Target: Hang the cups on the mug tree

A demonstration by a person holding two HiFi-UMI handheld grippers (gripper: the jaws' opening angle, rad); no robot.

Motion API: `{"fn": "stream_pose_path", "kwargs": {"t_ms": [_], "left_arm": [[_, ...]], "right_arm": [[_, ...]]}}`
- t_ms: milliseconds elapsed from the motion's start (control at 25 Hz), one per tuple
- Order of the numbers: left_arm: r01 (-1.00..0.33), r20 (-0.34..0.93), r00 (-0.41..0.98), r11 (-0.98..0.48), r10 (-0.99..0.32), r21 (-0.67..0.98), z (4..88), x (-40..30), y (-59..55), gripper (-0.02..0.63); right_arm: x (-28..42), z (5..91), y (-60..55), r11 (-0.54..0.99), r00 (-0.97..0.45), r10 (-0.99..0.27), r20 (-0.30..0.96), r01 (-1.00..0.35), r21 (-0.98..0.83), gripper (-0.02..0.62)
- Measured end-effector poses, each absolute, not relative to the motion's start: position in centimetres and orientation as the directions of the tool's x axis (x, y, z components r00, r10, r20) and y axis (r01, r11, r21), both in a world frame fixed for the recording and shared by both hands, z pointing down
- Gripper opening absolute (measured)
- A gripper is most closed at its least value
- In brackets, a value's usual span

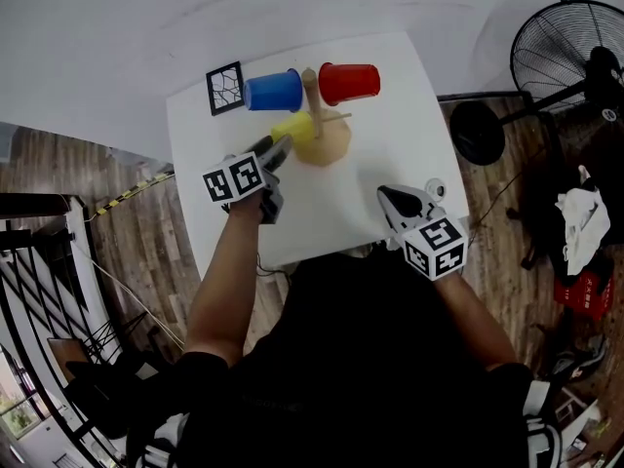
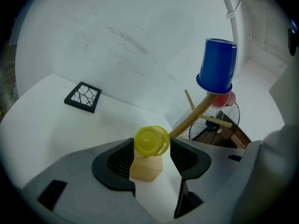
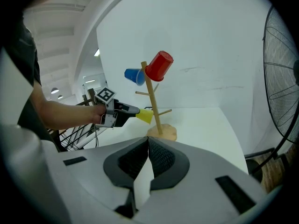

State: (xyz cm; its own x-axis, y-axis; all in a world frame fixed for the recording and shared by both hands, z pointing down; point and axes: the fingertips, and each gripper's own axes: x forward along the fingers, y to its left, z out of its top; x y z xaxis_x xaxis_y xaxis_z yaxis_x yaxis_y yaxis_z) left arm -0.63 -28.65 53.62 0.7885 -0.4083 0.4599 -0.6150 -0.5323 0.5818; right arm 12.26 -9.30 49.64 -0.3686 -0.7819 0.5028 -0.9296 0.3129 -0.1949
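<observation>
**Left gripper (image 2: 152,155) jaws apart round the yellow cup (image 2: 151,141)**

We note the cup sits between them, low on the mug tree (image 2: 196,113), just beside its trunk; we cannot tell if the pads touch it. Blue cup (image 2: 217,65) and red cup (image 1: 349,82) hang mouth-down on upper pegs. Right gripper (image 3: 148,146), jaws together and empty, is over the white table (image 1: 390,154).

In the left gripper view, the red cup (image 2: 227,98) is only a sliver behind the mug tree (image 2: 194,115), mostly covered by the blue cup (image 2: 217,64). The yellow cup (image 2: 150,141) covers the mug tree's lower trunk. In the head view, the fan (image 1: 570,57) right of the mug tree is cut off by the edge.
</observation>
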Motion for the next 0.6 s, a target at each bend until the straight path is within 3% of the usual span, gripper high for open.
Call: {"fn": "stream_pose_path", "kwargs": {"t_ms": [480, 600], "left_arm": [[-0.593, 0.444, 0.804, -0.599, -0.396, 0.538, 51.7, -4.1, -26.7, 0.243], [-0.586, 0.433, 0.807, -0.63, -0.401, 0.509, 50.4, -5.0, -25.8, 0.166]], "right_arm": [[8.4, 49.0, -9.1, 0.313, -0.362, -0.792, 0.491, -0.932, -0.183, 0.008], [7.1, 48.6, -9.1, 0.314, -0.36, -0.804, 0.473, -0.933, -0.176, 0.008]]}}
